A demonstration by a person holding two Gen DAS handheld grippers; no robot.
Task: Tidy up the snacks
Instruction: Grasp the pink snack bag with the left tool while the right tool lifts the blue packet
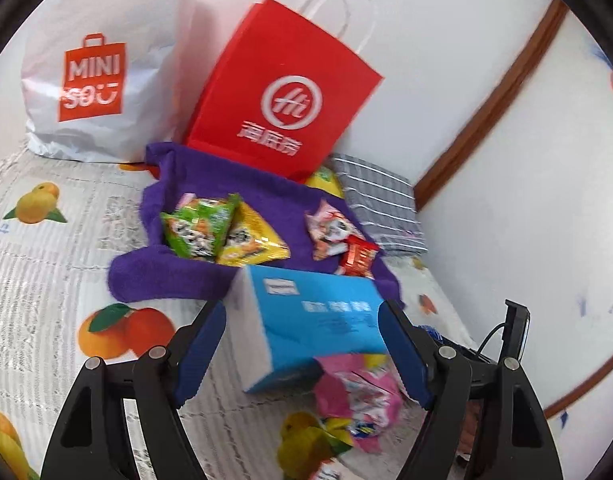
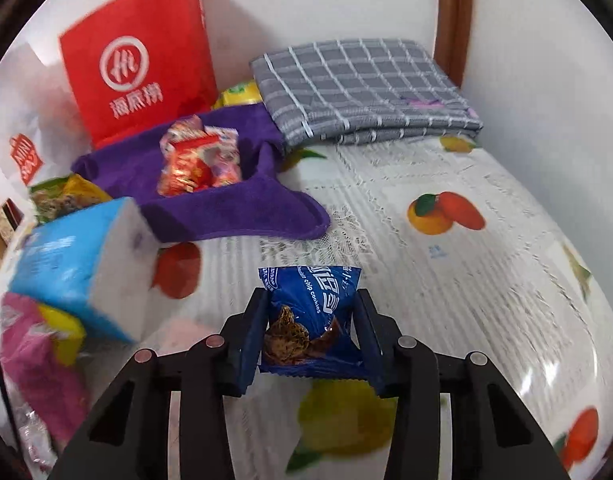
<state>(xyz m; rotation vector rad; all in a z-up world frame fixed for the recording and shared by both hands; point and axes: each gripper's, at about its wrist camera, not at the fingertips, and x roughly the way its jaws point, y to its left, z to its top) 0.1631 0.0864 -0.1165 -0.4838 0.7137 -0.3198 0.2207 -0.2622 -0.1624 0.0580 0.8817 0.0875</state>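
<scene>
My right gripper point(image 2: 312, 294) is shut on a blue chocolate chip cookie packet point(image 2: 310, 312), held a little above the fruit-print cloth point(image 2: 446, 288). My left gripper point(image 1: 302, 306) stands open and wide. A blue-and-white box point(image 1: 314, 320) lies beyond its fingers, tilted on a heap of pink and yellow packets point(image 1: 358, 396). In the right wrist view no finger touches that box point(image 2: 74, 256). On a purple towel point(image 1: 210, 276) lie green and yellow packets point(image 1: 210, 232) at the left and red and pink ones point(image 1: 338, 240) at the right.
A red paper bag point(image 1: 282, 92) and a white plastic shopping bag point(image 1: 102, 80) stand against the back wall. A folded grey checked cloth point(image 2: 362, 88) lies in the corner beside the towel point(image 2: 226, 208). A white wall with brown trim closes the right side.
</scene>
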